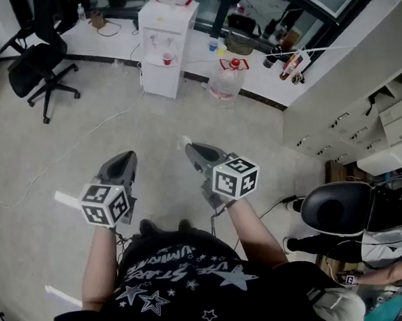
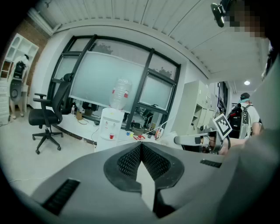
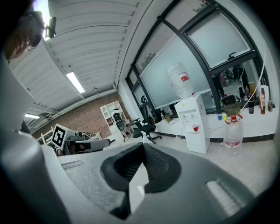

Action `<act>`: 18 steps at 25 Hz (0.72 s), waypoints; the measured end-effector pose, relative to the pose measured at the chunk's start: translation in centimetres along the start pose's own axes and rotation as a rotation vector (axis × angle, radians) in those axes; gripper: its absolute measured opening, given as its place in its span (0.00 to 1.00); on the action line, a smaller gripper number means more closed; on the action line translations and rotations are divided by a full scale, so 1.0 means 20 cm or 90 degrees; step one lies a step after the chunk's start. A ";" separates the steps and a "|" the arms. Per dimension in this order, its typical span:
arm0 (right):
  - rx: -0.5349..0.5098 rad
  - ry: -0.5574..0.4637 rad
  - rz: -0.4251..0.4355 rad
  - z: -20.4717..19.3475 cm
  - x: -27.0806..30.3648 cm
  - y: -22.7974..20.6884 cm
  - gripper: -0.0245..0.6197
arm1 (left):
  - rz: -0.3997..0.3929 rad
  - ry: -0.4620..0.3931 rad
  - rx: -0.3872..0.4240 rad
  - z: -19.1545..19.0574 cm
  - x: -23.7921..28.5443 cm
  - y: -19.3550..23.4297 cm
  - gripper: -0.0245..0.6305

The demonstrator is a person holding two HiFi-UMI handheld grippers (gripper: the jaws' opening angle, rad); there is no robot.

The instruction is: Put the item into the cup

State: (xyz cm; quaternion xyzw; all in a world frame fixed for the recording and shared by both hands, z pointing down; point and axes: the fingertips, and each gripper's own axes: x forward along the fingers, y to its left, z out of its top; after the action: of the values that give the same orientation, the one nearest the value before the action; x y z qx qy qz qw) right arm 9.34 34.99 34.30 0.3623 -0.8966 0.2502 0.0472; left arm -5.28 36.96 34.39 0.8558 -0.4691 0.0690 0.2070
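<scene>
Both tools are held out at waist height over the bare floor (image 1: 156, 132), well short of the water dispenser (image 1: 166, 44). The left gripper (image 1: 123, 163) has its jaws pressed together with nothing between them, and the right gripper (image 1: 194, 151) is the same, tips meeting and empty. No item to carry can be picked out. The likeliest targets are the red cup (image 1: 168, 58) standing in the dispenser's bay and the blue cup (image 1: 213, 45) and yellow cup (image 1: 221, 48) on the desk (image 1: 264, 81) just right of the dispenser, though which one the task means cannot be told. The step in hand looks like the approach, so it would pay to come up square to the dispenser, spread one pair of jaws before reaching, and keep the other free to steady the cup. In the way are a large water bottle (image 1: 225, 81) on the floor just right of the dispenser, a cable (image 1: 117, 117) trailing to its left, and an office chair (image 1: 39, 65) farther left
</scene>
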 end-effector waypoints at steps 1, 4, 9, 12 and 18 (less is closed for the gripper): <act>-0.002 0.002 0.000 0.01 -0.02 -0.04 0.04 | 0.004 0.003 0.002 0.00 0.04 -0.02 0.05; -0.009 0.008 0.000 0.04 -0.05 -0.12 0.04 | 0.014 0.010 0.006 0.01 0.11 -0.07 0.05; -0.049 0.018 -0.016 -0.01 0.00 -0.01 0.04 | 0.022 0.014 0.010 -0.03 0.03 -0.04 0.05; -0.081 0.027 -0.030 0.00 0.01 -0.01 0.04 | 0.027 0.021 0.007 -0.06 0.03 -0.07 0.05; -0.098 0.030 -0.035 -0.01 -0.02 -0.04 0.04 | 0.028 0.037 -0.006 -0.11 0.06 -0.15 0.05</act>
State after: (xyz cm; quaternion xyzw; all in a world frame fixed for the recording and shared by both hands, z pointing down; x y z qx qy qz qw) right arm 10.12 34.85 34.70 0.3759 -0.9016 0.1878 0.1026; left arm -1.96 38.24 35.88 0.8418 -0.4821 0.0959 0.2230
